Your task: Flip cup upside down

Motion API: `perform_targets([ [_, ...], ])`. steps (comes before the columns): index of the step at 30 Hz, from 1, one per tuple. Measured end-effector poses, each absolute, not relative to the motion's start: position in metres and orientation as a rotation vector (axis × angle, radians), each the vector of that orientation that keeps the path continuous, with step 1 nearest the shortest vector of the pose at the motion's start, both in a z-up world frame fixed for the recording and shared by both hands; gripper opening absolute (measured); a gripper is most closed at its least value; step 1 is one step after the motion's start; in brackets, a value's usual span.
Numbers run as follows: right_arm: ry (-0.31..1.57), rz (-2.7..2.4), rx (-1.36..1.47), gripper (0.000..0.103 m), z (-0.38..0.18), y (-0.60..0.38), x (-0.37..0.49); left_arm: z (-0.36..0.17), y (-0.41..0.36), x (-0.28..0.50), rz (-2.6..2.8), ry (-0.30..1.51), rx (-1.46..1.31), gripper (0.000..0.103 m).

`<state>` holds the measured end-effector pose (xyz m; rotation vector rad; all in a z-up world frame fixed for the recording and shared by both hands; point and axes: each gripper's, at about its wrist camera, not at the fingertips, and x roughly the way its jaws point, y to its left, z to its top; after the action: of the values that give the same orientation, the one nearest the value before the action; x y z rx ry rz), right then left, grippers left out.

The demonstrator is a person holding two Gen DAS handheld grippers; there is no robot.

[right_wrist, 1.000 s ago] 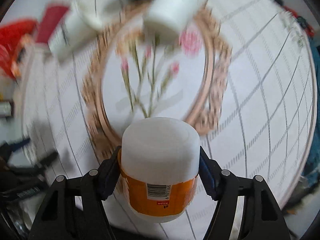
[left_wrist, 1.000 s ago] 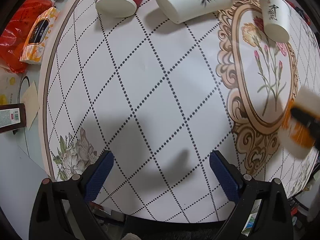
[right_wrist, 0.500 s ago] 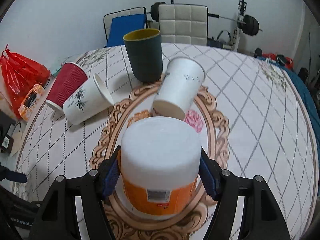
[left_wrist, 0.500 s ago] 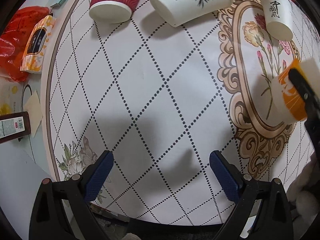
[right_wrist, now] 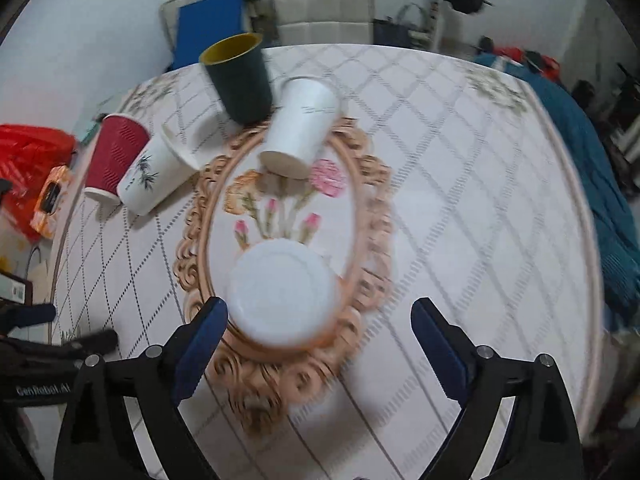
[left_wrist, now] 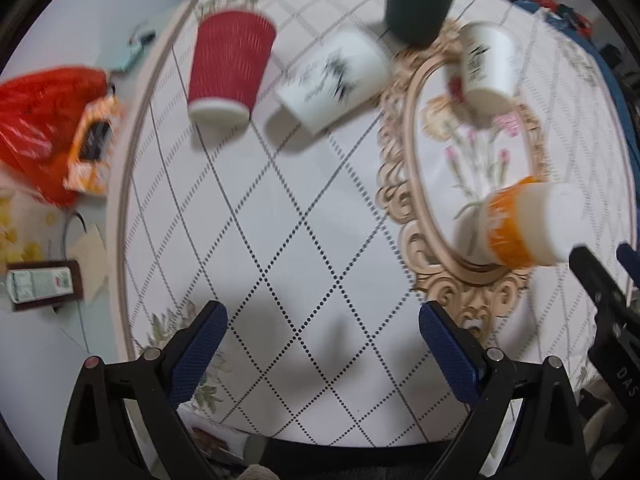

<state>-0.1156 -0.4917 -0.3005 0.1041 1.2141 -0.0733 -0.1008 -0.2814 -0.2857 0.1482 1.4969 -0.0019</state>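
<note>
The orange-and-white cup (right_wrist: 282, 292) stands upside down on the oval flower motif of the tablecloth, its white base up; it also shows in the left wrist view (left_wrist: 524, 224). My right gripper (right_wrist: 318, 334) is open, its fingers spread wide, just behind and above the cup, not touching it. My left gripper (left_wrist: 322, 340) is open and empty over the checked part of the cloth, left of the cup.
A red ribbed cup (left_wrist: 228, 76), a white bamboo-print cup (left_wrist: 332, 84) and a white paper cup (left_wrist: 486, 68) stand upside down at the back; a dark green cup (right_wrist: 238, 78) stands upright. A red bag and a tissue pack (left_wrist: 90, 148) lie left of the table edge.
My right gripper set the orange-and-white cup down upside down, opened, and drew back. The left wrist view tilted up towards the far cups.
</note>
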Motion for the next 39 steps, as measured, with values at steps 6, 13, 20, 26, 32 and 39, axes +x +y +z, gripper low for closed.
perform_targets([
  [6,1.233,-0.143,0.130,0.096,-0.257,-0.498,-0.155,-0.242,-0.303,-0.118,-0.044,1.410,0.170,0.098],
  [13,1.205,-0.169,0.139,0.096,-0.198,-0.497,-0.200,-0.187,-0.310,-0.147,-0.092,1.319,0.132,0.099],
  [20,1.100,-0.183,0.129,0.096,-0.122,-0.495,-0.245,-0.118,-0.308,-0.187,-0.128,1.185,0.091,0.099],
  [26,1.021,-0.199,0.129,0.096,-0.062,-0.487,-0.287,-0.072,-0.301,-0.223,-0.150,1.095,0.088,0.099],
  [32,0.959,-0.206,0.140,0.098,-0.017,-0.479,-0.327,-0.044,-0.289,-0.254,-0.146,1.048,0.093,0.099],
  [39,0.915,-0.202,0.122,0.098,0.011,-0.463,-0.365,-0.026,-0.280,-0.279,-0.147,1.005,0.102,0.099],
])
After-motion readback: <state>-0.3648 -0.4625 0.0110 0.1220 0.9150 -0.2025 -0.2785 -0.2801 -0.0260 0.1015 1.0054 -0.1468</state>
